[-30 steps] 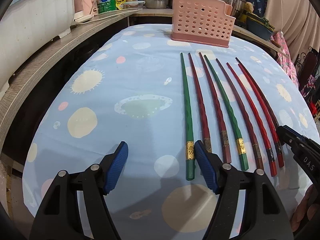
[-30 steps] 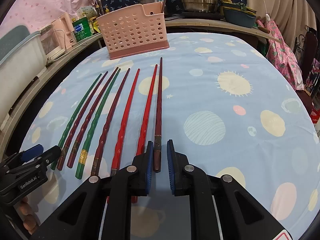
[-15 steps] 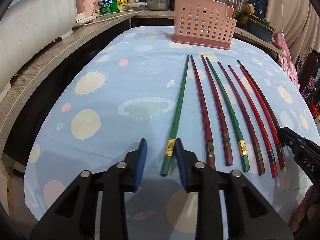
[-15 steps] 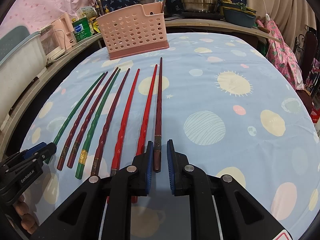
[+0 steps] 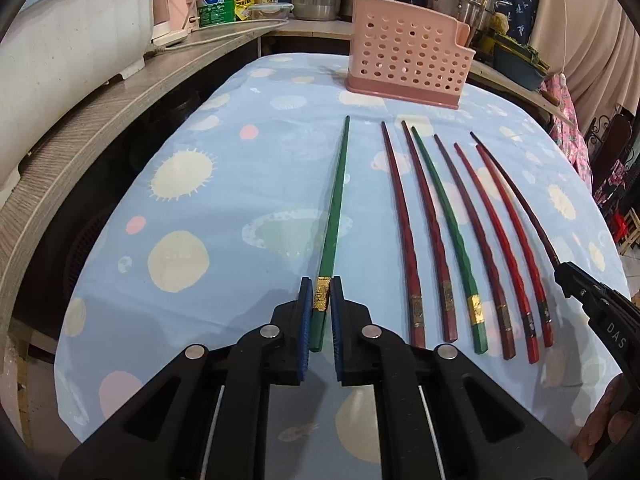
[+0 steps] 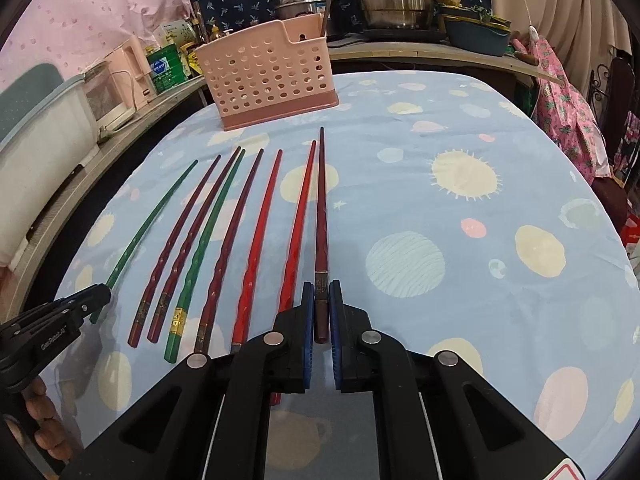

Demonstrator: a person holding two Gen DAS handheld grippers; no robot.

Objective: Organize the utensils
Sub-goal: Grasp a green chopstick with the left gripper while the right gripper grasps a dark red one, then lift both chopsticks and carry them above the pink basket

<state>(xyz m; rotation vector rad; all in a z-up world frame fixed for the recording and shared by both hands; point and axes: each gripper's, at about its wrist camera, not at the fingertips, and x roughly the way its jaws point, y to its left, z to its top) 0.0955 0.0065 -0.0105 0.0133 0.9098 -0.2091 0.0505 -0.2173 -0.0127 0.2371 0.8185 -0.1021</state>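
Both grippers clamped on outer chopsticks, shafts pointing at the holder

Left to right: left gripper [image 5: 321, 312] is closed on the green chopstick [image 5: 335, 204] at its gold-banded butt, the stick running straight ahead along the fingers, tip toward the pink holder [image 5: 408, 66] at the far edge of the tablecloth [image 5: 224, 216]. Six loose chopsticks [image 5: 460, 236] lie parallel between the two. Right gripper [image 6: 319, 312] is closed on the dark maroon chopstick [image 6: 321, 208] the same way; holder sits ahead and slightly left of it. Left looks a touch nearer. Vs 1 s ago: left jaws were wide open with the green stick still in the row; now pinched and pulled left, apart from it. Right unchanged.
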